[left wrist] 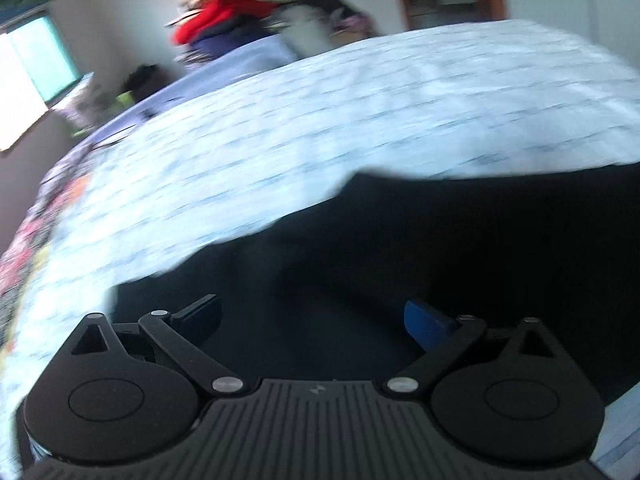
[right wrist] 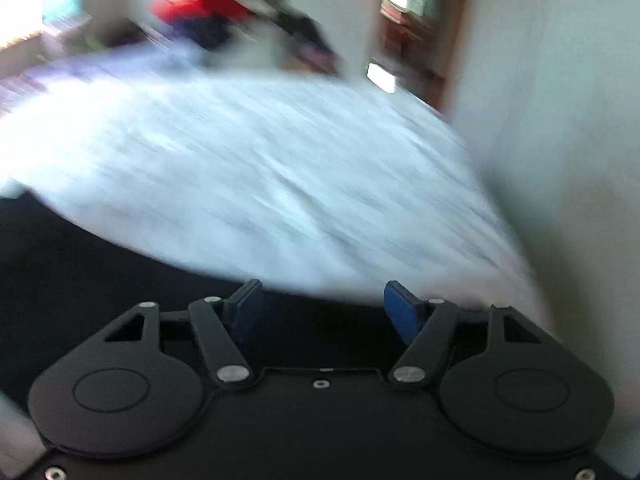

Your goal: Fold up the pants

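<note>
- Pants point(left wrist: 400, 248), black, spread flat on pale patterned bedsheet point(left wrist: 320, 120), filling the near part of both views.
- Left gripper point(left wrist: 312, 316) above the dark fabric, fingers wide apart, clamping nothing.
- Right gripper point(right wrist: 322, 304) over the pants' edge, fingers apart, nothing between.
- Clothes pile point(left wrist: 224, 16), blurred, beyond the bed.

Both wrist cameras sit low and close over the dark pants point(left wrist: 400, 240), facing forward across the pale bedspread point(right wrist: 240, 160) toward the far clothes pile point(left wrist: 224, 12), which both views share.
</note>
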Available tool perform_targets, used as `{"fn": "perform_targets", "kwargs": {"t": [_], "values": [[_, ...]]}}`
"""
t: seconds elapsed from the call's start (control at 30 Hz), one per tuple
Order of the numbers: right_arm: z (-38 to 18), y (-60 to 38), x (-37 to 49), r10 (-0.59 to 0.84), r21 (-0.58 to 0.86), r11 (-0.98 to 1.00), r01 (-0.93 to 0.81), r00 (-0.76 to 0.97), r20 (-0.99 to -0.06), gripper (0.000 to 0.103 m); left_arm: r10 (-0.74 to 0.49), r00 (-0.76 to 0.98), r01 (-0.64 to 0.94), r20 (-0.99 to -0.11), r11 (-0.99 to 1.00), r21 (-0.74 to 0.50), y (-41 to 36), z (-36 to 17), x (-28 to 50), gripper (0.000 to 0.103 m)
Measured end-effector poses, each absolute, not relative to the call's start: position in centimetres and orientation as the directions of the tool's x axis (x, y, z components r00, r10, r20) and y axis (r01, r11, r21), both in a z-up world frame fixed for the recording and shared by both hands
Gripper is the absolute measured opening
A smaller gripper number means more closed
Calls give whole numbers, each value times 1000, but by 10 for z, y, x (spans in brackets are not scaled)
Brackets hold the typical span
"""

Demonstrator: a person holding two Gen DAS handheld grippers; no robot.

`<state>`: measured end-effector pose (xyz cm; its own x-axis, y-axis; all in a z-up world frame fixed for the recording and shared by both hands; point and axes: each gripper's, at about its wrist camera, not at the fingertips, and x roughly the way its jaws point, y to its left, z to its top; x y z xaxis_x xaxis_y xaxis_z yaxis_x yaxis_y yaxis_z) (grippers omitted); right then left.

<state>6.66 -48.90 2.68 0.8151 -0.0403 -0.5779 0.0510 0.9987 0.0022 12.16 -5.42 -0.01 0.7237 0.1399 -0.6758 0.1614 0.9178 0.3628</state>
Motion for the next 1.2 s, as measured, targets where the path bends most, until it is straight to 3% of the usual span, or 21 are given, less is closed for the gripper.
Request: {"fn": "perform_targets", "kwargs": {"t": [0.1,0.27,0.4,0.43,0.47,0.53,0.63,0.7,0.77,0.8,0.83,0.9,1.03,1.2], "values": [[30,-409,104,184,6,975,-223,791,-583,69,230,713,79,-662,912,402,-9,2,112,100],[-7,-291,176,412,27,831,-556,582,-702,66,281,666,9,-691,923,384,56,-12,107,103],[-31,-258,236,390,38,838,-545,547,-741,67,228,672,-36,-704,960,276,91,-15,107,103],[-27,-259,246,373,63,866,-496,558,-742,65,218,669,-40,-711,965,259,98,-11,105,102],[-20,-259,251,348,71,889,-452,569,-745,55,217,674,-46,-707,966,253,103,-6,101,100],[-2,-246,242,338,29,890,-456,615,-713,50,231,707,-66,-669,963,263,114,5,91,102],[1,-215,236,400,37,838,-545,566,-720,57,324,715,-153,-619,937,314,133,13,86,102],[-16,-196,244,323,-49,833,-552,556,-766,61,388,699,-235,-601,918,318,150,16,84,102],[-22,-185,247,196,-163,869,-468,626,-755,74,450,663,-329,-599,893,306,175,20,81,102],[-13,-173,240,161,-219,869,-444,671,-723,69,469,651,-368,-597,883,292,186,21,77,102],[-3,-163,231,157,-264,856,-444,710,-686,55,482,642,-397,-596,875,279,197,23,73,102],[17,-123,197,271,-291,799,-526,747,-607,55,510,620,-450,-596,854,262,213,24,68,102],[9,-21,133,474,-358,559,-748,642,-602,54,536,586,-518,-608,825,228,233,26,68,102],[-39,55,104,398,-608,348,-713,700,-593,54,541,607,-513,-582,826,232,239,31,56,102]]}}
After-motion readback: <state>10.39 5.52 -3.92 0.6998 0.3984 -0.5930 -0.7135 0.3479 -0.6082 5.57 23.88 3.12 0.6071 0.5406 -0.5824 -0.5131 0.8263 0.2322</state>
